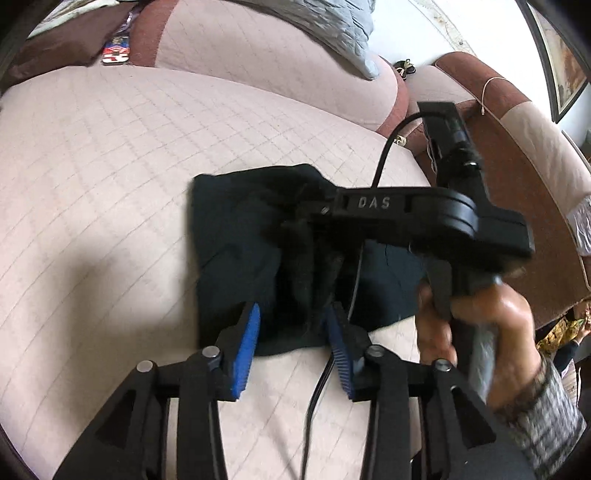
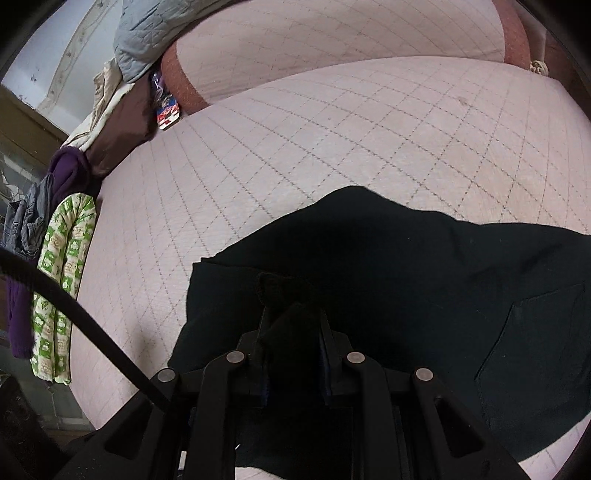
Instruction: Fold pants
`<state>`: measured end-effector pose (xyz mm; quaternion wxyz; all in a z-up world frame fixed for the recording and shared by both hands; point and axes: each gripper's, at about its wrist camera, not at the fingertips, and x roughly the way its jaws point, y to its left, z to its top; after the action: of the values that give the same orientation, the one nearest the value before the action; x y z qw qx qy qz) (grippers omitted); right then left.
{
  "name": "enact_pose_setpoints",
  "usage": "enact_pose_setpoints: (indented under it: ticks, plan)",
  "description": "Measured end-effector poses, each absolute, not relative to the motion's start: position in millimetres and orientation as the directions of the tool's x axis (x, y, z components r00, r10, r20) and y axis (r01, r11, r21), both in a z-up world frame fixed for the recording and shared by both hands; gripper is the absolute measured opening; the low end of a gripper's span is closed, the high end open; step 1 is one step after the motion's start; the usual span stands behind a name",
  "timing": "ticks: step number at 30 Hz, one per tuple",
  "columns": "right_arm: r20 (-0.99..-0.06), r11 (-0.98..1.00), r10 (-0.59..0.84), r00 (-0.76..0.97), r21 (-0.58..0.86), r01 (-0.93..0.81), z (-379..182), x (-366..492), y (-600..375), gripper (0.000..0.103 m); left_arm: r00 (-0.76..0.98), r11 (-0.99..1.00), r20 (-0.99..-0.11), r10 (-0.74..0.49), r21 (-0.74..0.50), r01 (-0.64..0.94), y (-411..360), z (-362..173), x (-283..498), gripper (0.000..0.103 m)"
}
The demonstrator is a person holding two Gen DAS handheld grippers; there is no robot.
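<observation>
The black pants [image 1: 236,236] lie in a folded heap on the pink quilted cover [image 1: 110,166]. My left gripper [image 1: 291,310] stands open just above their near edge; its blue pads [image 1: 245,347] are apart and grip nothing. A person's hand [image 1: 480,332] holds the right gripper, which comes in from the right with its fingers buried in the dark cloth. In the right wrist view the right gripper [image 2: 293,317] is shut on a raised bunch of the pants [image 2: 406,266]. A back pocket [image 2: 535,350] shows at the right.
A black cable [image 1: 321,387] runs between the left fingers. A grey quilted blanket [image 1: 332,33] lies on the backrest. A red and blue packet [image 1: 116,51] sits at the back left. A green patterned cloth [image 2: 62,277] and a purple garment [image 2: 66,173] hang at the cover's left edge.
</observation>
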<state>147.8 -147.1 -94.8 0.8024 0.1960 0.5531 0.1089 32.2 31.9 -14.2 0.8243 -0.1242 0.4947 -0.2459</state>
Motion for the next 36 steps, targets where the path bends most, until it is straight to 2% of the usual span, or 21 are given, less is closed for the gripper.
enact_pose_setpoints:
  ticks: [2,5,6,9,11,13,17,19,21,23,24,26,27,28,30,35,36]
  plan:
    - [-0.851,0.919,0.344,0.397,0.392,0.041,-92.8,145.4,-148.5,0.026,0.406,0.861,-0.76,-0.508,-0.433,0.266,45.1,-10.0,26.4,0.039]
    - [-0.854,0.952,0.249,0.458,0.302,0.045,-83.3,140.8,-154.5,0.032,0.441,0.887,-0.77,-0.462,-0.411,0.212,60.7,-7.3,30.6,0.046]
    - [-0.853,0.96,0.213,0.477,0.274,0.061,-78.2,138.7,-158.1,0.038,0.45,0.892,-0.771,-0.45,-0.416,0.18,68.0,-7.4,32.5,0.046]
    - [-0.822,0.955,0.179,0.54,0.277,0.106,-58.5,125.8,-174.5,0.039,0.47,0.898,-0.773,-0.426,-0.424,0.117,87.6,-13.0,35.4,0.046]
    - [-0.774,0.93,0.231,0.589,0.354,0.101,-41.6,113.1,-182.3,0.039,0.478,0.901,-0.775,-0.413,-0.422,0.095,92.0,-15.3,39.3,0.047]
    - [-0.714,0.874,0.368,0.596,0.484,0.039,-31.3,104.3,-182.1,0.041,0.476,0.902,-0.779,-0.407,-0.425,0.075,94.0,-18.0,40.2,0.047]
    - [-0.631,0.73,0.614,0.474,0.682,-0.038,-50.6,104.0,-164.9,0.041,0.46,0.908,-0.794,-0.398,-0.413,0.071,88.8,-25.4,39.8,0.047]
    - [-0.634,0.71,0.645,0.426,0.704,-0.028,-67.7,106.3,-159.9,0.041,0.454,0.912,-0.8,-0.393,-0.404,0.078,84.9,-26.8,35.8,0.047]
    - [-0.687,0.746,0.609,0.396,0.665,0.005,-87.5,107.6,-160.1,0.04,0.453,0.915,-0.803,-0.387,-0.395,0.082,83.2,-27.4,33.4,0.047]
    - [-0.759,0.813,0.508,0.408,0.579,0.064,-100.2,104.4,-168.9,0.036,0.449,0.92,-0.809,-0.379,-0.384,0.086,81.9,-27.7,32.4,0.047]
    - [-0.777,0.832,0.468,0.421,0.547,0.085,-106.0,101.0,-176.3,0.027,0.448,0.92,-0.809,-0.379,-0.382,0.088,81.2,-27.7,33.1,0.047]
    - [-0.768,0.822,0.47,0.435,0.561,0.102,-110.3,92.3,-188.6,0.024,0.446,0.917,-0.807,-0.386,-0.388,0.091,78.7,-25.9,36.5,0.047]
    - [-0.768,0.821,0.463,0.442,0.559,0.113,-107.4,89.2,-193.3,0.026,0.445,0.915,-0.806,-0.39,-0.391,0.095,76.2,-24.2,39.3,0.047]
    - [-0.772,0.836,0.428,0.471,0.536,0.118,-99.1,85.1,-196.7,0.032,0.447,0.914,-0.803,-0.394,-0.392,0.102,74.5,-21.6,42.0,0.047]
    - [-0.756,0.855,0.384,0.53,0.508,0.104,-81.7,80.2,-201.3,0.033,0.462,0.91,-0.789,-0.405,-0.394,0.126,68.2,-14.4,47.2,0.047]
    - [-0.685,0.764,0.529,0.5,0.642,0.071,-87.5,84.5,-213.6,0.04,0.451,0.922,-0.804,-0.388,-0.342,0.184,34.1,-19.8,65.5,0.052]
    - [-0.696,0.752,0.541,0.473,0.652,0.099,-99.3,88.3,-216.5,0.05,0.433,0.927,-0.82,-0.375,-0.324,0.189,27.7,-26.9,68.7,0.052]
